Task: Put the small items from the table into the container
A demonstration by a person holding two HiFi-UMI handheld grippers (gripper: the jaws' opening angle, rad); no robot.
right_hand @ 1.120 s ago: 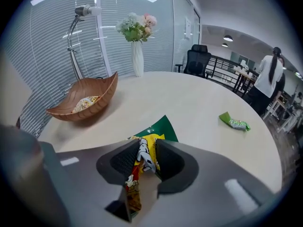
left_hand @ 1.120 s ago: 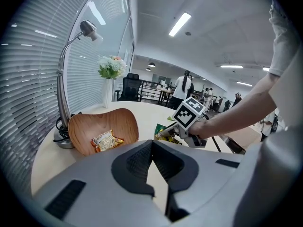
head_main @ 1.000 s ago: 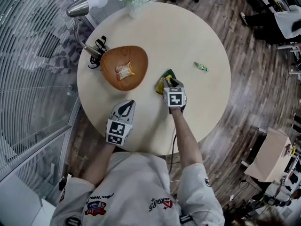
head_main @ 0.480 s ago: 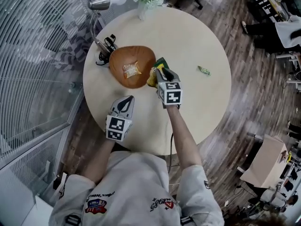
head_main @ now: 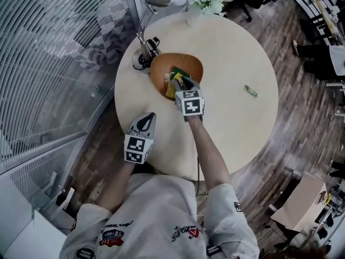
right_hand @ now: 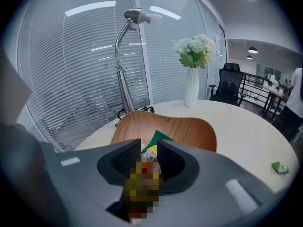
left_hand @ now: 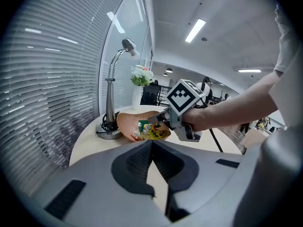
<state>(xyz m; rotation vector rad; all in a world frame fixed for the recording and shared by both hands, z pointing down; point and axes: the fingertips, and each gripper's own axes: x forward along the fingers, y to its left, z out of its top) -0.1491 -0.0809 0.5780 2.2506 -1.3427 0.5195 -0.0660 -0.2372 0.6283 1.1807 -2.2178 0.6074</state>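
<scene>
One packet over the bowl, one sweet not yet collected.
Nearest, the left gripper (head_main: 145,118) hangs by the table's (head_main: 232,134) near edge, jaws together on nothing. Beyond it the right gripper (head_main: 180,80) pinches a yellow-green snack packet (right_hand: 150,156) above the wooden bowl (head_main: 192,67). Best to dip low over the bowl's middle before releasing, so the light packet cannot slide over the rim. Farther right lies a green sweet (head_main: 251,91).

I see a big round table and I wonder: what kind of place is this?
Probably an office. A glass wall with blinds runs beside the round table, a black office chair stands behind it, and long ceiling lights shine overhead.
</scene>
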